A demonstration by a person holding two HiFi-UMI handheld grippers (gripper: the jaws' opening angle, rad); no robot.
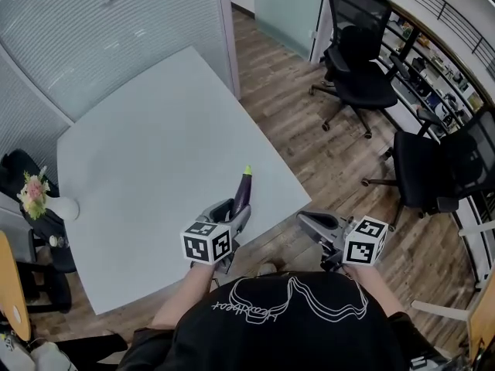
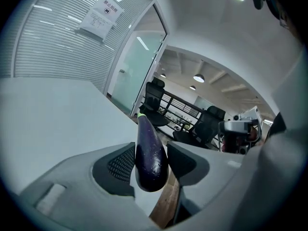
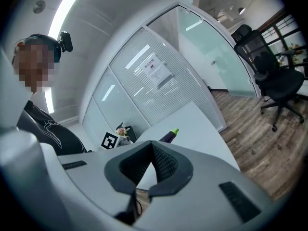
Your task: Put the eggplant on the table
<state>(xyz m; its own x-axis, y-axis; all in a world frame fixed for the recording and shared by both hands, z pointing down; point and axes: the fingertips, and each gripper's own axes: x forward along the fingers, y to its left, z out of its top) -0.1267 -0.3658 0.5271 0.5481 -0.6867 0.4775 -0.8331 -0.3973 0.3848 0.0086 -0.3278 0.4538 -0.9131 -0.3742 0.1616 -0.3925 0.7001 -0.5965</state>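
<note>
A dark purple eggplant (image 1: 243,192) with a green stem tip sits lengthwise between the jaws of my left gripper (image 1: 232,211), stem pointing away from me. In the left gripper view both pads press on the eggplant (image 2: 150,155) and my left gripper (image 2: 150,161) is shut on it. It hangs over the near right edge of the white table (image 1: 155,145); whether it touches the top I cannot tell. My right gripper (image 1: 305,220) is off the table's right side, over the wood floor. Its tips (image 3: 151,150) meet with nothing between them.
A vase of flowers (image 1: 35,195) stands on a dark seat left of the table. Black office chairs (image 1: 360,60) (image 1: 433,168) stand on the wood floor to the right. A glass wall with blinds (image 1: 93,29) runs behind the table.
</note>
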